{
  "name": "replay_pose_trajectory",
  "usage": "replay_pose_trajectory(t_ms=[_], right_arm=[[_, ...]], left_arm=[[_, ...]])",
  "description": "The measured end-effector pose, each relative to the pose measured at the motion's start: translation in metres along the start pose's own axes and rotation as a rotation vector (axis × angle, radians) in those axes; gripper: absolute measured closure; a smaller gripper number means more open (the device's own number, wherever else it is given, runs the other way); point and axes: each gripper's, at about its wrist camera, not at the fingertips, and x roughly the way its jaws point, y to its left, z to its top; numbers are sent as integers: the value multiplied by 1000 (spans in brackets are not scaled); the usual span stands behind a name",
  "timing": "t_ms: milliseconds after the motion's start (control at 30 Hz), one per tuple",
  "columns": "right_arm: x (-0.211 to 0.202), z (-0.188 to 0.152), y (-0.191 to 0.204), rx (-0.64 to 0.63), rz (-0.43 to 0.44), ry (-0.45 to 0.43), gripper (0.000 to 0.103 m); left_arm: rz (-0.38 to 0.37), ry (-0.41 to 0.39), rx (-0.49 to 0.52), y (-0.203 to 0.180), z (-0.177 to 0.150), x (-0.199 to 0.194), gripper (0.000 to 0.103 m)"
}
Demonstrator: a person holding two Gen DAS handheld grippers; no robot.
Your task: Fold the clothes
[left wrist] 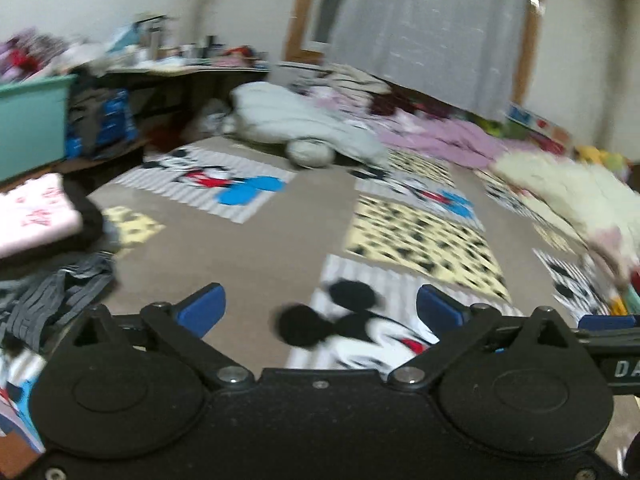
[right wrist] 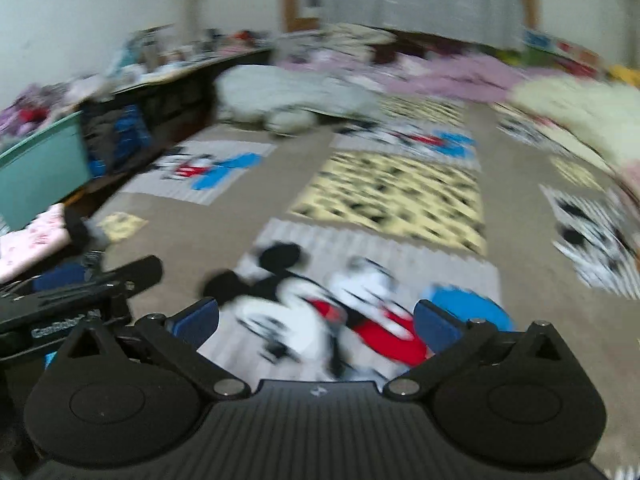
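We count two grippers, the left gripper [left wrist: 318, 312] and the right gripper [right wrist: 316, 318], each with its blue fingers spread wide and nothing between them, both above the cartoon-print rug [left wrist: 248, 240]. One folded pink garment [left wrist: 34, 212] lies on a dark pile at near left, beside one crumpled grey striped garment [left wrist: 52, 300], and one cream fluffy garment [left wrist: 568, 192] lies at right. Motion blur smears both views, so the far desk's [left wrist: 180, 72] clutter is unreadable.

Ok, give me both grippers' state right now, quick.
Left gripper: open, fingers spread wide, holding nothing, over the patterned blanket.
Right gripper: open, fingers spread wide, holding nothing.
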Motion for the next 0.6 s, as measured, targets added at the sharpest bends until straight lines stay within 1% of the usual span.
replay_pose_trajectory(t_ms=[100,233,300,367,467,533,600], right_arm=[[-21,-23,-40,65,-60,2,0],[-50,-54,-77,101,-138,-18,0],[-62,-70,-89,106,-167,-21,0],[-72,-86,-99,109,-184,-26,0],[-86,-104,-114,142,-203,-25,0],[-94,-112,-121,161,-214,-27,0],[-100,-117,-123,153,-230,-31,0]], left_arm=[[14,27,35,-34,-18,-12,0],[-19,121,162,-81,-46,-26,0],[-7,114,228,-99,-57,-35,0],[-16,122,244,-113,-66,-43,0],[-83,152,226,-122,-74,-54,0],[-83,154,248,-130,-80,-62,0],[-79,151,269,-138,-84,-68,0]])
